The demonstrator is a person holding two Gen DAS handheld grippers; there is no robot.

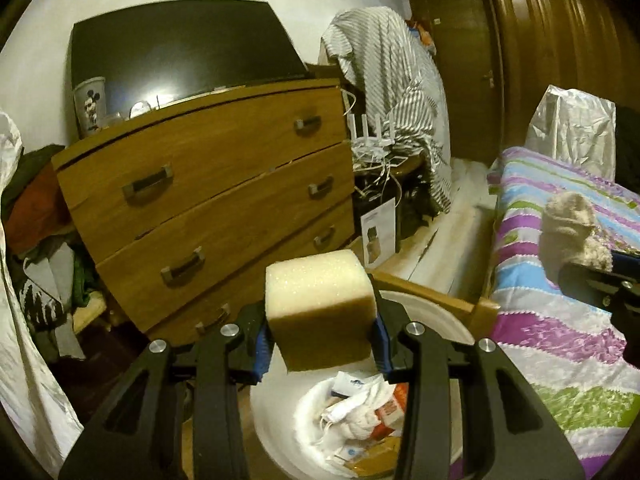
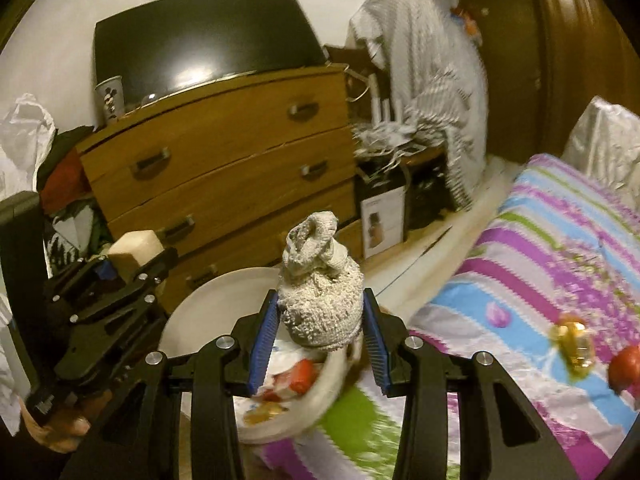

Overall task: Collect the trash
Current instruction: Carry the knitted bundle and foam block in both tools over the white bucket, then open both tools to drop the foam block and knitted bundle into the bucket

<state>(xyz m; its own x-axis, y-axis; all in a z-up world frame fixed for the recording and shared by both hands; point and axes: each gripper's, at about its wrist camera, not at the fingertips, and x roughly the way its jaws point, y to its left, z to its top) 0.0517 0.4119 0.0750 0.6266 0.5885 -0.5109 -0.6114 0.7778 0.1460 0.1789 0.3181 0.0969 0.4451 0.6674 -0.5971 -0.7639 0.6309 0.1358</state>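
Dresser [image 1: 208, 184] fills the left and centre of both views; striped bedspread [image 1: 560, 320] takes the right side. White bin [image 1: 280, 420] sits at bottom centre, between dresser and bed, already holding wrappers and paper.

My left tongs [image 1: 320, 328] are clamped on a foam block [image 1: 320, 308], pale and squarish, no marked long axis, sitting upright between the blue pads. In the left wrist view the bin mouth lies directly under the block.

My right tongs [image 2: 320, 316] pinch a balled grey knit cloth [image 2: 320, 292], bunched end pointing up. In the right wrist view the bin rim [image 2: 208, 300] sits below and slightly left of the cloth.

Judgement: left is nearer to release; block is over the opening. Right needs a small shift toward frame left first.

Unclear small items, gold and red, lie on the bed at right.
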